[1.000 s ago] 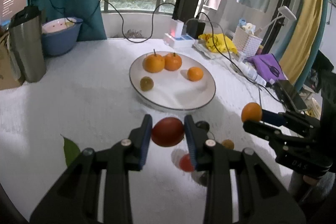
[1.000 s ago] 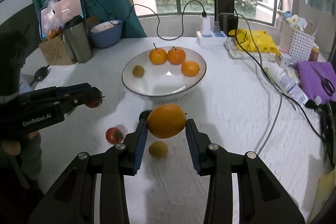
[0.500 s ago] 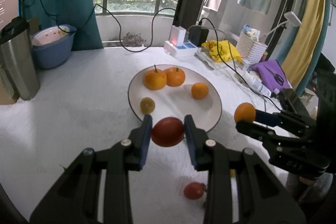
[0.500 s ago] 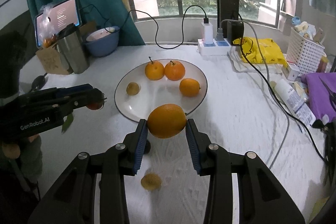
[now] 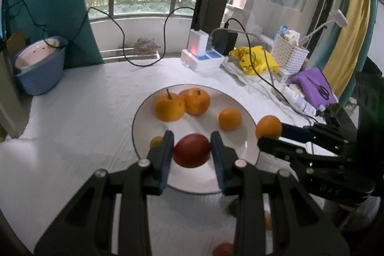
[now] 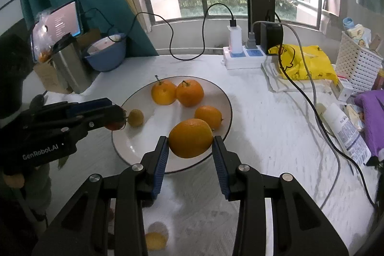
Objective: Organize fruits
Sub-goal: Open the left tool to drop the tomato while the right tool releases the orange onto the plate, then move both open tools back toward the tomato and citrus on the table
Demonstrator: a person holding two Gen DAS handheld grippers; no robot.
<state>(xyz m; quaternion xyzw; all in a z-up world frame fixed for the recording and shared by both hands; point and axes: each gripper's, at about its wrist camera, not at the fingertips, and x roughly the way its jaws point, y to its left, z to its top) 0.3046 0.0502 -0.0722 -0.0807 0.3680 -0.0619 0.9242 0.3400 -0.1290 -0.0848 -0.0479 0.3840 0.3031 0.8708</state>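
Observation:
My left gripper point(image 5: 192, 150) is shut on a dark red fruit point(image 5: 191, 150) and holds it over the near part of the white plate point(image 5: 247, 126). My right gripper point(image 6: 190, 143) is shut on an orange point(image 6: 190, 138) above the plate's near rim point(image 6: 120, 148). The plate holds three oranges point(image 5: 170, 106) and a small yellow fruit point(image 6: 136, 117). The right gripper also shows in the left wrist view point(image 5: 268, 133), at the plate's right edge. The left gripper shows in the right wrist view point(image 6: 117, 119), at the plate's left edge.
A small red fruit point(image 5: 223, 249) and a small yellow fruit point(image 6: 156, 240) lie on the white table in front of the plate. A blue bowl point(image 5: 38, 71), a steel canister point(image 6: 69, 66), a power strip with cables point(image 6: 242, 56), a yellow bag point(image 6: 304, 64) and a white basket point(image 6: 357, 64) stand around the back.
Both grippers have moved forward with their fruits, from over the table in front of the plate to above the plate. The loose fruits on the table have dropped to the views' bottom edges.

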